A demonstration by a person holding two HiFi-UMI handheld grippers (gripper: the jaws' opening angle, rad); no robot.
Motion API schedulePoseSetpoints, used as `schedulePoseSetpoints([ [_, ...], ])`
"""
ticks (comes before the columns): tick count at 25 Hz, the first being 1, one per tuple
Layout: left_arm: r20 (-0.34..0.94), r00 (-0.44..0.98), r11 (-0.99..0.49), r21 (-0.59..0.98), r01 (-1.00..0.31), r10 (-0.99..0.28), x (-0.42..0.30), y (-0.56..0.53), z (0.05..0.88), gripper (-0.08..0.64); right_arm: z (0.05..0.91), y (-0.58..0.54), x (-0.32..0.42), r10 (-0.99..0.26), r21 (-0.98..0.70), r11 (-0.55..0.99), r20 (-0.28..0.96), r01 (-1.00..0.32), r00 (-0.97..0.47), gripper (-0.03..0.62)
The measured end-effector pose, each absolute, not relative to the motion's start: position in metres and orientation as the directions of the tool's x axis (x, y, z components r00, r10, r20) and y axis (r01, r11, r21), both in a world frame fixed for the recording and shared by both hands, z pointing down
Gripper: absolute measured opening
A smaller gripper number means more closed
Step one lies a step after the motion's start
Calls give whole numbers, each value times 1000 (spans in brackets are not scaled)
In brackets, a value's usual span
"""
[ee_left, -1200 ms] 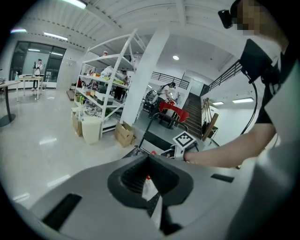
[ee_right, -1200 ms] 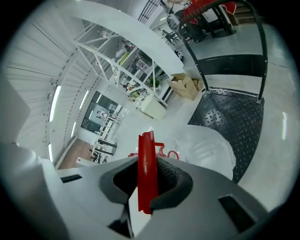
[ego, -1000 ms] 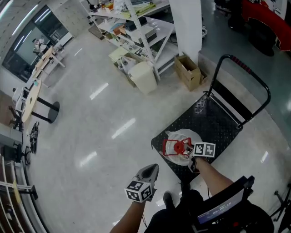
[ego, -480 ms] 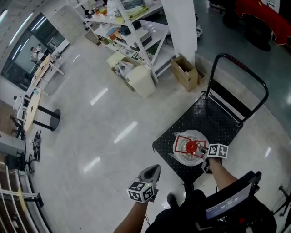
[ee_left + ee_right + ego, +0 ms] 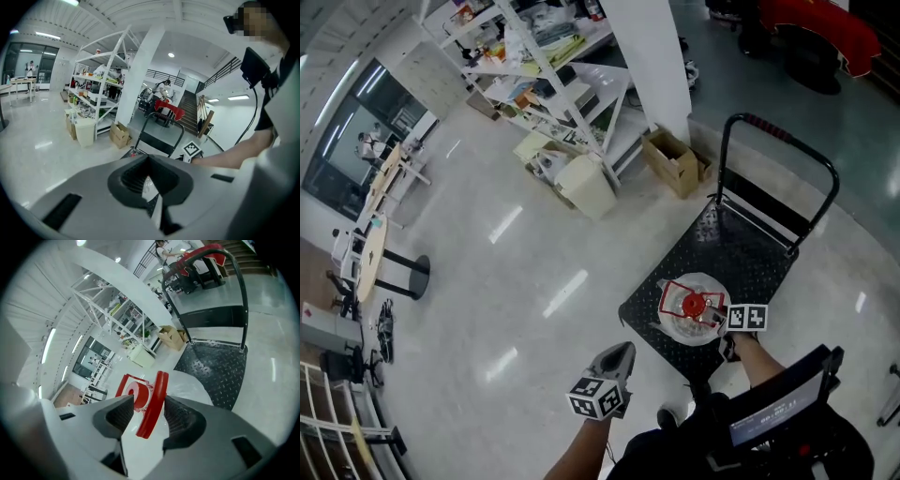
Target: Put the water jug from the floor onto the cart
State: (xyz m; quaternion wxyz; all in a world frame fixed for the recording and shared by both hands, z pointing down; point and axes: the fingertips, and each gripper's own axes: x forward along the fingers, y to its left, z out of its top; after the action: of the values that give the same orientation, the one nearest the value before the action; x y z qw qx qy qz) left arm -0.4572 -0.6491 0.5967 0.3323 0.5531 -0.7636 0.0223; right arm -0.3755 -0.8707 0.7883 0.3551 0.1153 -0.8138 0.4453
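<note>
Since a second ago the water jug [image 5: 679,324] has gone from overhanging the near left edge of the cart [image 5: 741,251] to standing fully on its deck, and the right claw [image 5: 713,315], then clamped, is letting go; its jaws are opening, with the jug's red handle [image 5: 153,403] standing upright in the gap between the two pads and neither pad pressing on it in the right gripper view; just beyond the handle sits the red cap [image 5: 135,393] on the pale jug body, which fills the lower middle of that view.

In the head view, low and right of centre, the jug rests on the corner of the black chequer-plate deck nearest the person, the right claw's marker cube [image 5: 747,318] touching its right side; the cart's push handle [image 5: 778,128] rises at the far end, toward the upper right.

The left claw [image 5: 617,352] hangs at bottom centre over bare shiny floor [image 5: 516,281], well apart from the cart, its jaws closed together with nothing between them; its own marker cube [image 5: 595,398] sits just below it.

Farther up the frame a cardboard box [image 5: 673,161] lies beside a white pillar [image 5: 652,56]; left of that are a white bin [image 5: 586,185] and cluttered white shelving [image 5: 553,56].
</note>
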Motion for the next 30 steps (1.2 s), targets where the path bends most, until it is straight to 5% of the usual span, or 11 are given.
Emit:
schedulePoseSetpoints([
  [9, 415, -66, 214, 322, -922, -908, -450, -667, 557, -9, 716, -894, -331, -77, -554, 633, 650, -541, -756, 183],
  [14, 318, -13, 87, 219, -972, -948, -441, -655, 518, -9, 624, -862, -310, -183, -584, 650, 501, -487, -846, 183],
  [19, 216, 149, -85, 282, -956, -965, -411, -635, 504, -9, 530, -812, -264, -292, -509, 730, 372, -457, -881, 179],
  [24, 178, 253, -213, 215, -953, -951, -380, -621, 491, -9, 473, -758, -201, -467, -438, 715, 281, -545, -839, 21],
  [30, 75, 419, -402, 170, -900, -905, -301, -615, 430, -9, 434, -710, -96, -597, -305, 676, 307, -671, -741, 2],
])
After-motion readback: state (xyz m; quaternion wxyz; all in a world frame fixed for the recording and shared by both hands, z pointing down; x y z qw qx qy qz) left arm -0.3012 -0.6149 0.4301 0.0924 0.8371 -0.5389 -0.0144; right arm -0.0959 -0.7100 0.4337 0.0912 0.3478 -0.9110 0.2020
